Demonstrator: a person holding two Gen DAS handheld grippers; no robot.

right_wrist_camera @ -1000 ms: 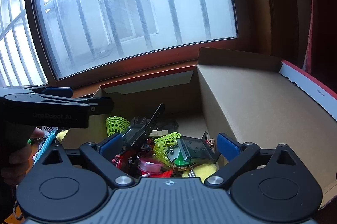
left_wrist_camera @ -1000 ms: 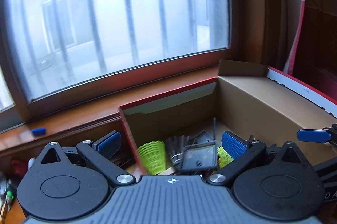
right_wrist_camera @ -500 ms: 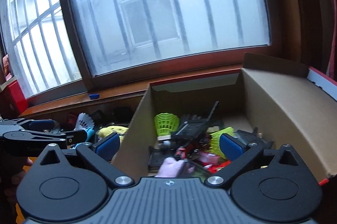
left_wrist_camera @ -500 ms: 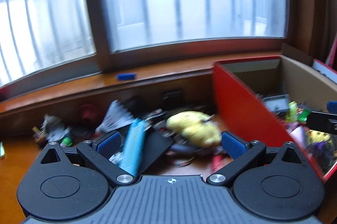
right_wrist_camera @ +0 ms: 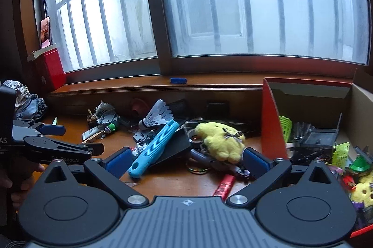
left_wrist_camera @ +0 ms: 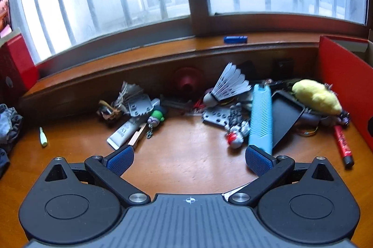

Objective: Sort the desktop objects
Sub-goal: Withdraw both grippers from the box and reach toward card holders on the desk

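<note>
Loose objects lie on the wooden desk (left_wrist_camera: pixel 186 159) under the window: a white shuttlecock (left_wrist_camera: pixel 229 85), a light blue comb (left_wrist_camera: pixel 261 117), a yellow plush toy (left_wrist_camera: pixel 314 96), a black tray (left_wrist_camera: pixel 285 117), a red pen (left_wrist_camera: pixel 341 140) and a white tube (left_wrist_camera: pixel 122 131). My left gripper (left_wrist_camera: pixel 188 160) is open and empty above bare desk in front of them. My right gripper (right_wrist_camera: pixel 186 160) is open and empty, with the comb (right_wrist_camera: pixel 156 145) and plush (right_wrist_camera: pixel 220 140) just beyond its fingers. The red-sided cardboard box (right_wrist_camera: pixel 270 122) at right holds several sorted items.
The left gripper (right_wrist_camera: pixel 53 140) shows at the left of the right wrist view. A small blue item (left_wrist_camera: pixel 235 39) lies on the window sill. A red box (right_wrist_camera: pixel 52 68) stands at far left, crumpled cloth (right_wrist_camera: pixel 28 103) beside it. A small green piece (left_wrist_camera: pixel 43 137) lies alone at left.
Both grippers have swung left, away from the box interior, and now face the clutter on the desk. Both stay open and empty.
</note>
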